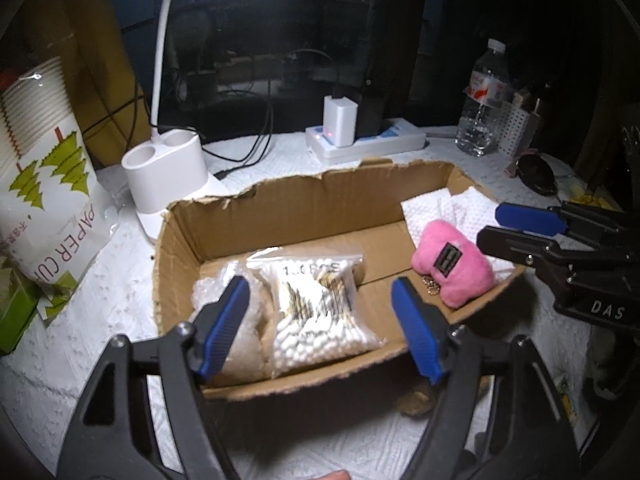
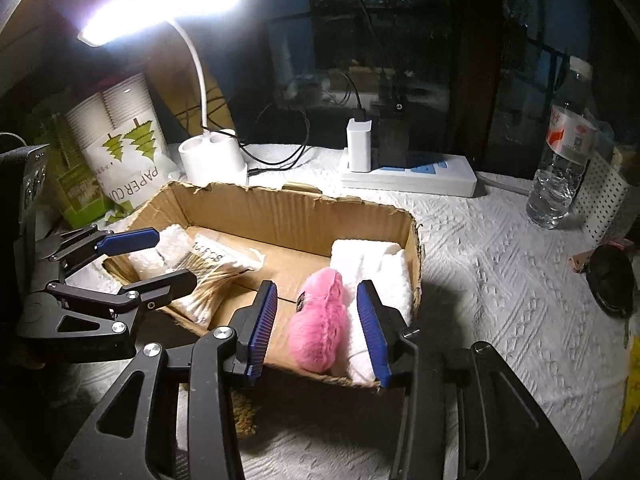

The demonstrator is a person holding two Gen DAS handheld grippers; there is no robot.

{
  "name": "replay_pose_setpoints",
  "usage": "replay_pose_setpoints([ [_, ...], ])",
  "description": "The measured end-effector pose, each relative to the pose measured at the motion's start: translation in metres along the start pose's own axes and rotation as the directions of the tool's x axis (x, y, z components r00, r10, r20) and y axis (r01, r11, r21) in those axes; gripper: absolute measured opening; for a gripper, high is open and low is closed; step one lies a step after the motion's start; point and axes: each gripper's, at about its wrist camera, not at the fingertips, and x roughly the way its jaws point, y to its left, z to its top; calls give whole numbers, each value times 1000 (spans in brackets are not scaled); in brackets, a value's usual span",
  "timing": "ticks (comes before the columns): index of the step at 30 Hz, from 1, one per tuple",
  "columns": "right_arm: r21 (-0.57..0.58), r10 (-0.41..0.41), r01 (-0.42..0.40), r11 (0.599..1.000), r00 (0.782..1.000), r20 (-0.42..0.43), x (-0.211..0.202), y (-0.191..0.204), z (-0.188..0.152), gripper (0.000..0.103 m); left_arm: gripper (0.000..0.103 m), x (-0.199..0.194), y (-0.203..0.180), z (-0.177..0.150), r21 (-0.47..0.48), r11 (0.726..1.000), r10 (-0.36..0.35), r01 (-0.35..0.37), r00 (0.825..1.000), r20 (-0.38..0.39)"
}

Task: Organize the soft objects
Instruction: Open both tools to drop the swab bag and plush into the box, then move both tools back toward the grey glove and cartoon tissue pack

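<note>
We judge the pink plush toy (image 2: 320, 320) light and squashy, best pinched across its plump middle. It lies in the cardboard box (image 2: 280, 208) against the folded paper towels (image 2: 380, 268). Our right gripper (image 2: 318, 330) straddles it, jaws wide; our left gripper (image 1: 320, 324) is wide too, above the bag of cotton swabs (image 1: 320, 308).

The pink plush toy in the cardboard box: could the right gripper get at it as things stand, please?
Probably yes. The right gripper is open, its fingers either side of the pink plush toy, which lies uncovered against the folded white towel inside the open-topped cardboard box.
</note>
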Motion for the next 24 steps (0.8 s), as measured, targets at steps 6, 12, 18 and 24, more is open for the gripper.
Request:
replay_pose_setpoints([
  [6,-4,-1,1,1000,1000,13,-14,7,-2,44,75,-18,-1,-3,-1,1000,1,-1,1000,28],
  [12,0,9,-9,1000,999,35,-31,14,-5,44,75,-34,-7,-6,8,1000,-8,7,999,50],
  [18,-4,10,-10,1000,999,45,-45,22,-10,44,75,-51,-11,-12,11,1000,-14,13,997,72],
  [24,-6,5,-5,1000,998,55,-58,28,-16,44,75,-66,-17,-19,19,1000,-22,21,996,87],
])
